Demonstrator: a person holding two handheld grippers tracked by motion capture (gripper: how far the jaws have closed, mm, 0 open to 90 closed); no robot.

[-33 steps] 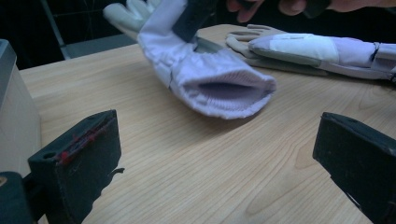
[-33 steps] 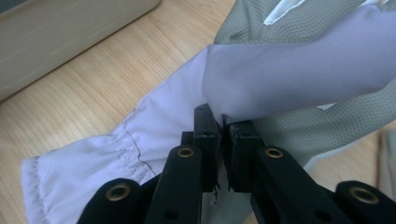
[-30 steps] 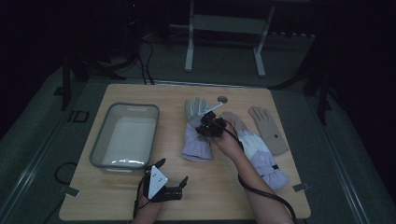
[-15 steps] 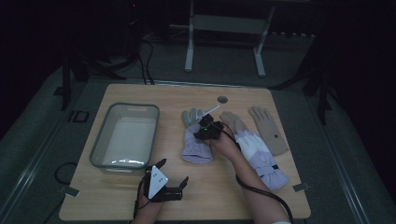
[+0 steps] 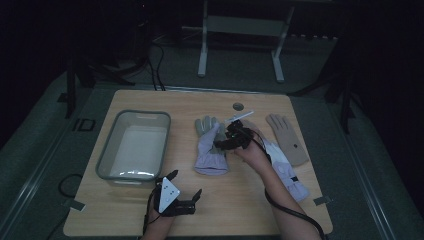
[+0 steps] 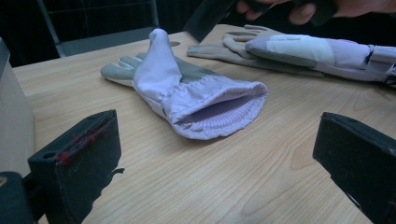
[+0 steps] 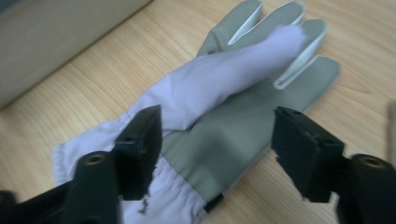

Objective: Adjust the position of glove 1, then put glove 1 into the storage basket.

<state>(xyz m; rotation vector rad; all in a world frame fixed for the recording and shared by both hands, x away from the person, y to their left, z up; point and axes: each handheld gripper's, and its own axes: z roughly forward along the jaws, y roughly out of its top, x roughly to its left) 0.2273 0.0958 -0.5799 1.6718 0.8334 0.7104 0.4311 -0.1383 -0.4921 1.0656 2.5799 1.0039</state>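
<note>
A lavender glove with a grey palm (image 5: 210, 150) lies mid-table, and a lavender flap is folded up over its fingers (image 7: 261, 51). My right gripper (image 5: 222, 142) hovers just over it at its right side. Its jaws have just been opening. They stand apart above the grey palm (image 7: 224, 121) without pressing on it. My left gripper (image 5: 186, 184) rests near the table's front edge. It is open and empty (image 6: 219, 144) and faces the glove's cuff opening (image 6: 219, 112).
A grey plastic bin (image 5: 107, 155) stands at the left. A second lavender glove (image 5: 287, 170) lies under the right forearm, and a tan glove (image 5: 287, 132) lies to the right of it. A small round disc (image 5: 238, 106) sits near the far edge.
My right gripper went from shut on the glove to open and let it go. It drew back slightly to the right. The glove now lies with its flap folded over. The left gripper stayed put.
</note>
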